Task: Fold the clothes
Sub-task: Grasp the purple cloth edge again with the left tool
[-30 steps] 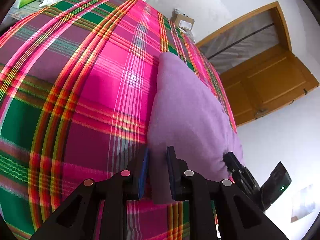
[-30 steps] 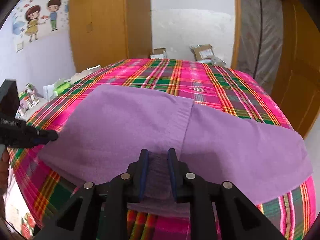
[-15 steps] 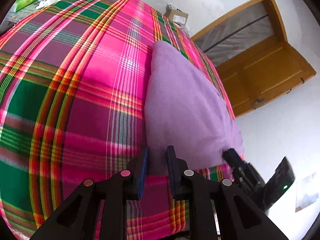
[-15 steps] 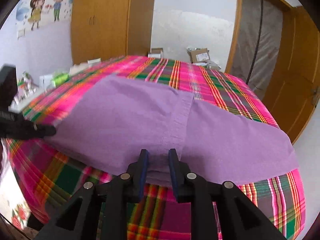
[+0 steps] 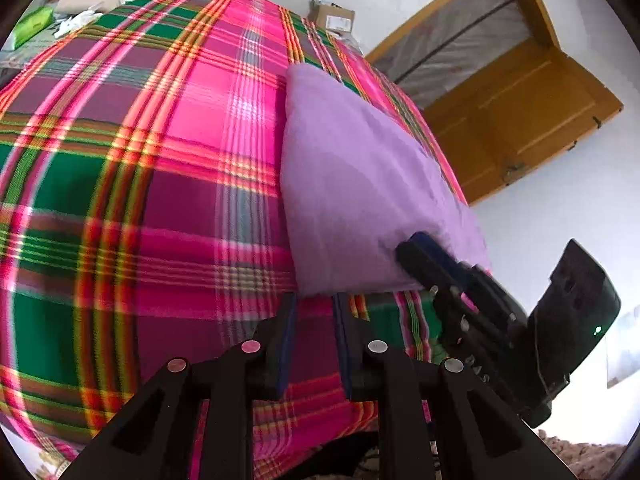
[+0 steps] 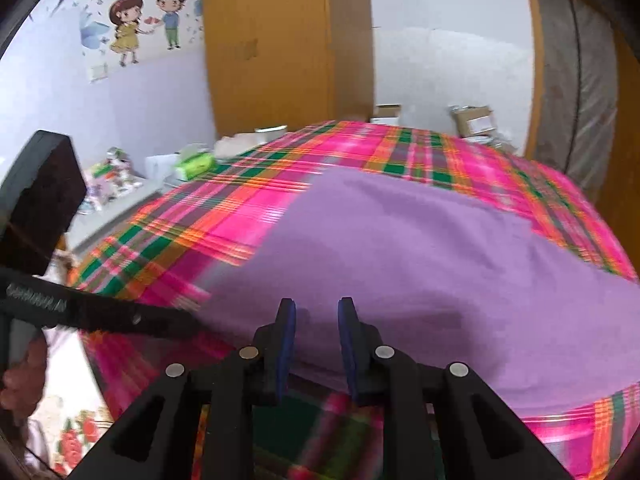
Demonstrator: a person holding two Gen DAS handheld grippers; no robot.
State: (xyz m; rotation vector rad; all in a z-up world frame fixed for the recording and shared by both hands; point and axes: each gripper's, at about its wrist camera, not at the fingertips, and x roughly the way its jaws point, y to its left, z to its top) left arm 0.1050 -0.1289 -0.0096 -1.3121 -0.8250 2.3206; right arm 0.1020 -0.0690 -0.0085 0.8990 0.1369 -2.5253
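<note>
A purple garment point(image 5: 360, 184) point(image 6: 420, 260) lies folded flat on the bed's pink and green plaid sheet point(image 5: 160, 160) point(image 6: 240, 208), close to the near edge. My left gripper point(image 5: 314, 312) is open. Its tips sit just short of the garment's near left corner, with only plaid sheet between the fingers. In the right wrist view the left gripper point(image 6: 176, 318) points at that same corner. My right gripper point(image 6: 316, 316) is open over the garment's near edge, with purple cloth showing in the gap. From the left wrist view the right gripper point(image 5: 420, 248) rests at the garment's near right edge.
Cardboard boxes point(image 5: 332, 16) stand on the floor beyond the bed. A wooden door point(image 5: 520, 112) is on the right and a wooden wardrobe point(image 6: 272, 40) at the back. A side table holds a green tissue pack point(image 6: 196, 164). A hand point(image 6: 20, 380) holds the left gripper.
Both grippers have drawn back toward the bed's near edge. The left gripper's fingers have come off the garment's corner. The right wrist view has swung leftward.
</note>
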